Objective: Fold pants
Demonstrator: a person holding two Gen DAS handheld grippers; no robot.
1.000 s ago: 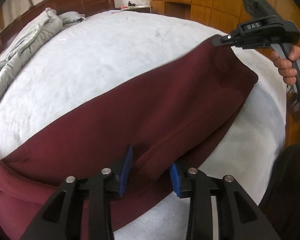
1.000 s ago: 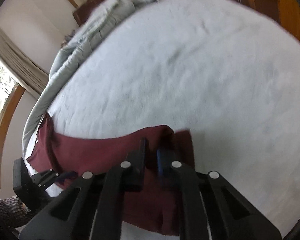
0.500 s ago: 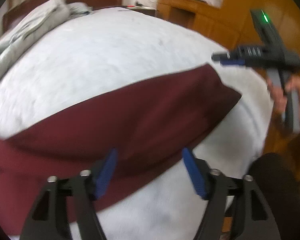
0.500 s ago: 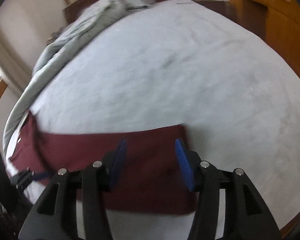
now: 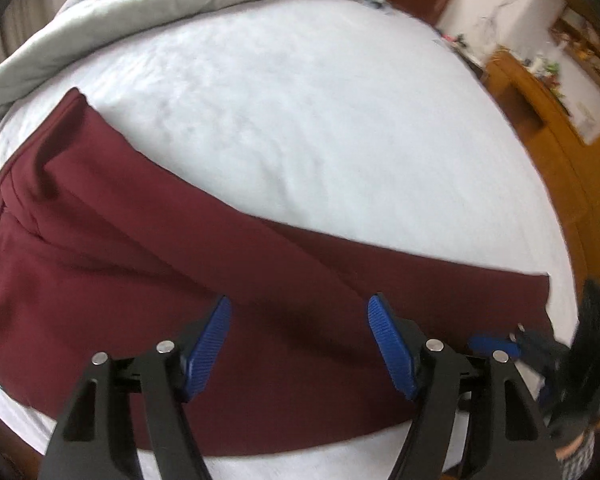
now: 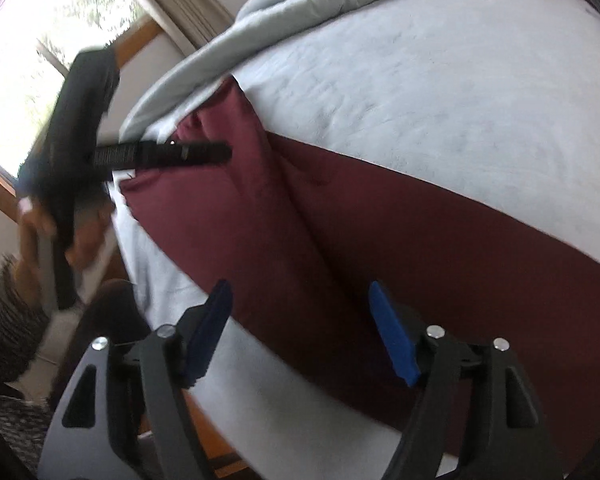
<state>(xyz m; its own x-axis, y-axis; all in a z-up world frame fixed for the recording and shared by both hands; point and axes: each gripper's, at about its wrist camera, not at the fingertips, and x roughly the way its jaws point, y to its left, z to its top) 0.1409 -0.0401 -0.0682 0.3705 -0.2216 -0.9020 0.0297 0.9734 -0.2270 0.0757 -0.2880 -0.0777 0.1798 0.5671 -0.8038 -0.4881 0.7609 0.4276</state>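
We're hovering over the pants [image 5: 228,280] lying on the bed [image 5: 320,120]; left gripper [image 5: 299,340] jaws released, right gripper [image 6: 300,328] jaws opening, nothing gripped.

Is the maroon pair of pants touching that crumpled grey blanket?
Touching. In the right wrist view, the pants' upper corner tucks under the blanket's edge.

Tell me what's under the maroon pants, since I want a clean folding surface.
The pants lie flat on a pale bedsheet. Whatever sits directly beneath the fabric is covered.
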